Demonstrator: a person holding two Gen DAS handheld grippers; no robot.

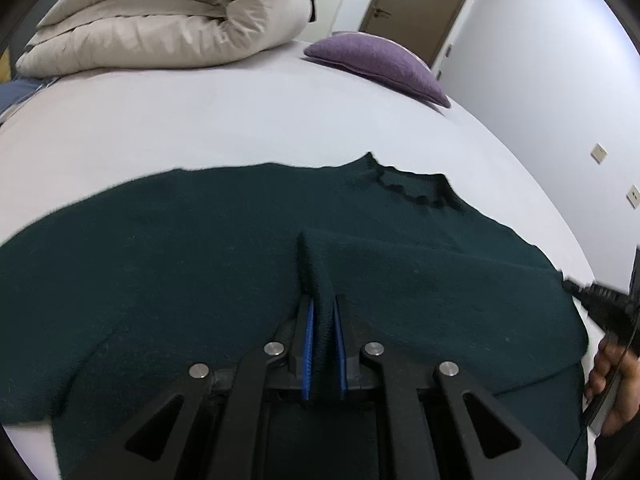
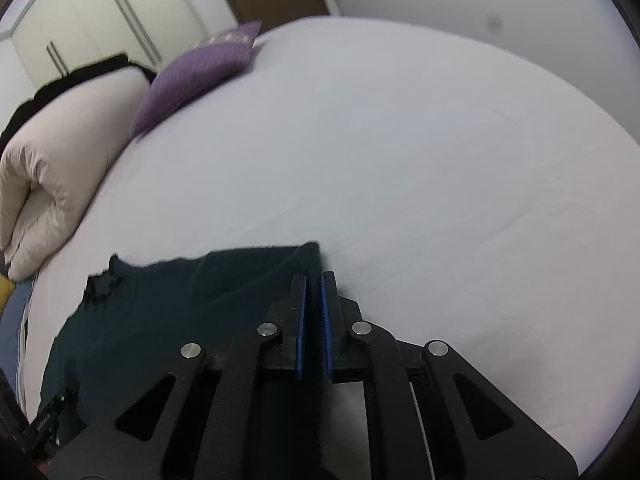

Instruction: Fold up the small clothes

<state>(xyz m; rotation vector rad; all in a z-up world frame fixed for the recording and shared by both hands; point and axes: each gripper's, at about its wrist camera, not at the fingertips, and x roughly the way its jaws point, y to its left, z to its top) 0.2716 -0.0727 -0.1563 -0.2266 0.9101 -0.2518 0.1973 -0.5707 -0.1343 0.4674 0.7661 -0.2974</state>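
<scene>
Sweater (image 1: 200, 264): dark green knit, spread across the lower half of the left wrist view on the bed; its neckline sits right of centre, toward the top edge of the cloth. In the right wrist view it fills the lower left, one corner reaching up just left of the right gripper's fingertips.
Fold: a narrow ridge of the knit rises from the centre of the sweater and runs down into the left gripper.
Left gripper (image 1: 322, 308): bottom centre of its own view, blue pads nearly together, pinching that ridge of sweater between them.
Right gripper (image 2: 314, 280): bottom centre of its own view, blue-lined fingers drawn close with only a thin slit between; nothing shows in the slit, and the tips sit over the bare sheet at the sweater's right edge. The view is blurred.
Hand (image 1: 608, 392): at the right edge of the left wrist view, wrapped round a black gripper handle, beside the sweater's right side.
Bed (image 2: 440, 160): pale sheet, filling most of both views.
Duvet (image 1: 168, 20): cream, rolled up, upper left of the left wrist view; at the left edge in the right wrist view.
Cushion (image 1: 380, 64): purple, upper centre right, on the far side of the bed, well apart from the sweater.
Door (image 1: 420, 4): brown, top of the left wrist view behind the cushion.
</scene>
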